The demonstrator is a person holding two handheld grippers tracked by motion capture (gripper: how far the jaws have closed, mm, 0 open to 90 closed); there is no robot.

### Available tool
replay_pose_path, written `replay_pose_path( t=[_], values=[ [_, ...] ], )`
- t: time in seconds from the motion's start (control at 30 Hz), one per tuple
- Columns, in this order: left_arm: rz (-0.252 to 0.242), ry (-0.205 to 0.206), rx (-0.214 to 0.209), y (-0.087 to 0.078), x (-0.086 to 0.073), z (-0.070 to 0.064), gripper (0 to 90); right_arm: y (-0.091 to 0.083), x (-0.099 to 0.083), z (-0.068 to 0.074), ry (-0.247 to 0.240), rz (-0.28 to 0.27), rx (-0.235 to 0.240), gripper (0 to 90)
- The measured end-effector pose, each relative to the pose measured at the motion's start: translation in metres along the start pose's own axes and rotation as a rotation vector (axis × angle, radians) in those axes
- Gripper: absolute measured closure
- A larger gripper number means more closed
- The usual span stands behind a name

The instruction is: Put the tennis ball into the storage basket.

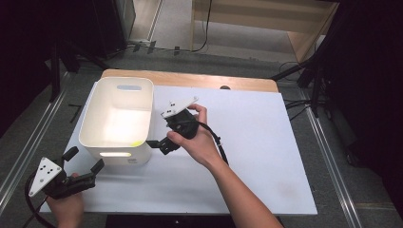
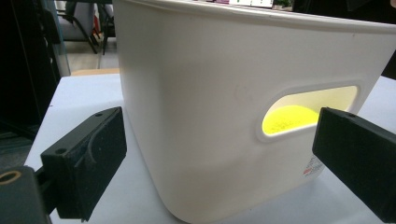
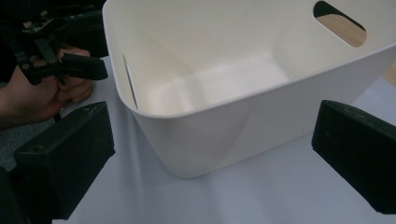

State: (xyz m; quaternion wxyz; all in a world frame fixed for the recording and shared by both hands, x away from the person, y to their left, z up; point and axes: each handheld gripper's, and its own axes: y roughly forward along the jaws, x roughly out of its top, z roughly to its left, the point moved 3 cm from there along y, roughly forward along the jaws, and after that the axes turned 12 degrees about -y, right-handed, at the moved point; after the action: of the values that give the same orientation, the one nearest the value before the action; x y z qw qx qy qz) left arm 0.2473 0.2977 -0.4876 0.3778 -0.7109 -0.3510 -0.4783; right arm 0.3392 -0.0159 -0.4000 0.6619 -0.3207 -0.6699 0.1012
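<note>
White plastic bin (image 1: 117, 118) w/ handle cutouts sits on the table's (image 1: 247, 142) left part; a yellow item (image 2: 288, 117) shows thru its near cutout. L gripper (image 1: 85, 166) near the bin's front corner, jaws apart, empty. R gripper (image 1: 159, 144) just beside the bin's right wall, jaws wide, holding nothing.
</note>
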Motion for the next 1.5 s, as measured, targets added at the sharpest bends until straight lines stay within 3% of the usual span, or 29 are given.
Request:
replay_pose_path(
  t=[1.07, 1.5],
  values=[
    [0.006, 0.014, 0.006, 0.001, -0.001, -0.001, 2.8, -0.052, -0.092, 0.002, 0.139, -0.045, -0.145, 0.0],
    [0.007, 0.015, 0.01, 0.001, -0.001, -0.002, 2.9, -0.071, -0.115, 0.0, 0.169, -0.064, -0.199, 0.0]
  ],
)
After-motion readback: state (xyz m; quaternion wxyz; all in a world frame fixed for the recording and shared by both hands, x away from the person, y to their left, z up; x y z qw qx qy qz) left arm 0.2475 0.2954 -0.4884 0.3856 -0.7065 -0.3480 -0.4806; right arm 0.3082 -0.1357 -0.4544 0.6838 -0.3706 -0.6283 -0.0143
